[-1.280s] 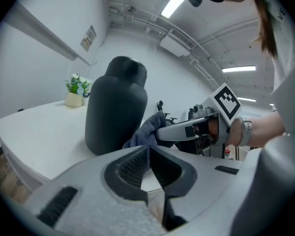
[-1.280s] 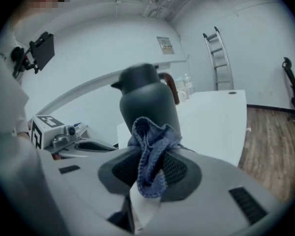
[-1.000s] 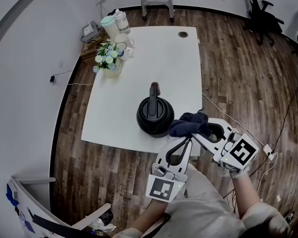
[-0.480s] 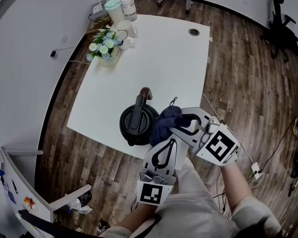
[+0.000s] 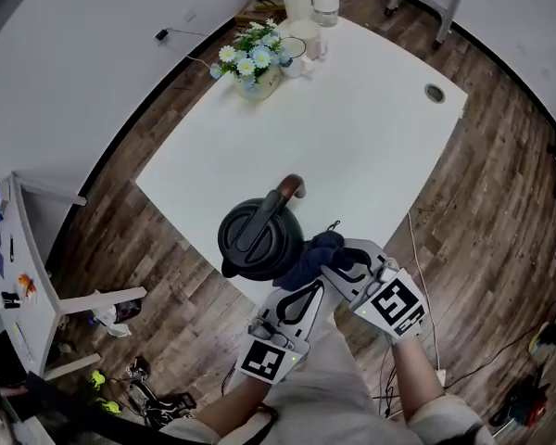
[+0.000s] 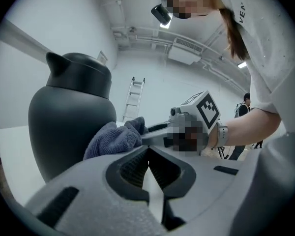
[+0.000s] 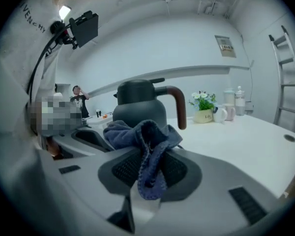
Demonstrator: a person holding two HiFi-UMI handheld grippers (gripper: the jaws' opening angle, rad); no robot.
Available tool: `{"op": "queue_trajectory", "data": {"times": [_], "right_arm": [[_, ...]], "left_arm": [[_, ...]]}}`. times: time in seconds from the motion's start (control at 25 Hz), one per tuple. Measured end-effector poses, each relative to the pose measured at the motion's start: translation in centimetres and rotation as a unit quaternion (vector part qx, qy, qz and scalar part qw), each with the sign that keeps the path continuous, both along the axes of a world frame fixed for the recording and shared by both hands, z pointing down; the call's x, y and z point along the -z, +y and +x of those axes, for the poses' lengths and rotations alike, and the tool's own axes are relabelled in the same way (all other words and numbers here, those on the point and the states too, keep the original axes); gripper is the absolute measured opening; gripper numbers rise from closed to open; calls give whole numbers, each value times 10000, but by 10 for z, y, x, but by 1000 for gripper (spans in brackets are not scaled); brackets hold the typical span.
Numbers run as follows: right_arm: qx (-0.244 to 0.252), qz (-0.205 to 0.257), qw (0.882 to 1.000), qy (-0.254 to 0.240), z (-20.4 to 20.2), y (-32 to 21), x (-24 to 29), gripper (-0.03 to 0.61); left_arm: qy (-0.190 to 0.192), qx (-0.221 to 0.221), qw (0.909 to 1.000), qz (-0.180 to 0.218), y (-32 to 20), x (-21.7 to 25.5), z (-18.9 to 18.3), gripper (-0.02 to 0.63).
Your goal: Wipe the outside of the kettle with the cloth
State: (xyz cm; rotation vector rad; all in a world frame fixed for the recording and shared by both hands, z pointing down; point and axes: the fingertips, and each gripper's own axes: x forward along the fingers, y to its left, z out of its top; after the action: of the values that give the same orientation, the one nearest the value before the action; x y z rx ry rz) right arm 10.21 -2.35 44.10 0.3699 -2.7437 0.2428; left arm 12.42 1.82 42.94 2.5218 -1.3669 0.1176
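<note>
My right claw pinches the dark blue terry cloth, its bunched end out to rub the side of the matte black kettle at the white desk's near edge. My left claw, closed on nothing, hovers beside.

You hold your left gripper low in front of your torso, pointing forward, with its jaws closed tip to tip. Your right gripper angles in from the right, its jaws clamped on the cloth. The two sets of tips sit just beside each other, marker cubes facing up.
</note>
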Motion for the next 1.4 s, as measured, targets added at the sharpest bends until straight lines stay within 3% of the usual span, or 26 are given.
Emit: {"op": "queue_trajectory", "data": {"times": [0.12,0.28,0.48,0.6,0.76,0.92,1.04,1.16,1.4], "right_arm": [[50,-226,9997,47,-3,-4,-23,84],[225,-129,9986,458,-6,-2,-44,84],[480,-83,9920,1163,-3,-3,-68,84],[418,11,9971,635,3,-17,-40,84],[719,784,9940,-260,14,-35,43,85],[1570,1823,9694,-483,6,-44,103,84],[2130,2280,9490,-449,-13,-48,112,84],[2293,2278,9459,-293,-24,-56,95,84],[2090,1638,9641,4,-12,-64,34,84]], "left_arm": [[-27,178,9994,-302,-6,-15,0,8],[-159,225,9979,-579,-2,-31,-3,8],[-288,96,9986,-422,-8,-28,6,8],[-671,-129,9977,-37,-21,-11,12,8],[-886,-261,9952,320,-31,22,17,8],[-832,-170,9951,505,-43,57,25,8],[-376,171,9977,528,-57,72,21,8],[-90,323,9979,550,-72,73,22,8],[-202,114,9994,258,-72,40,36,8]]}}
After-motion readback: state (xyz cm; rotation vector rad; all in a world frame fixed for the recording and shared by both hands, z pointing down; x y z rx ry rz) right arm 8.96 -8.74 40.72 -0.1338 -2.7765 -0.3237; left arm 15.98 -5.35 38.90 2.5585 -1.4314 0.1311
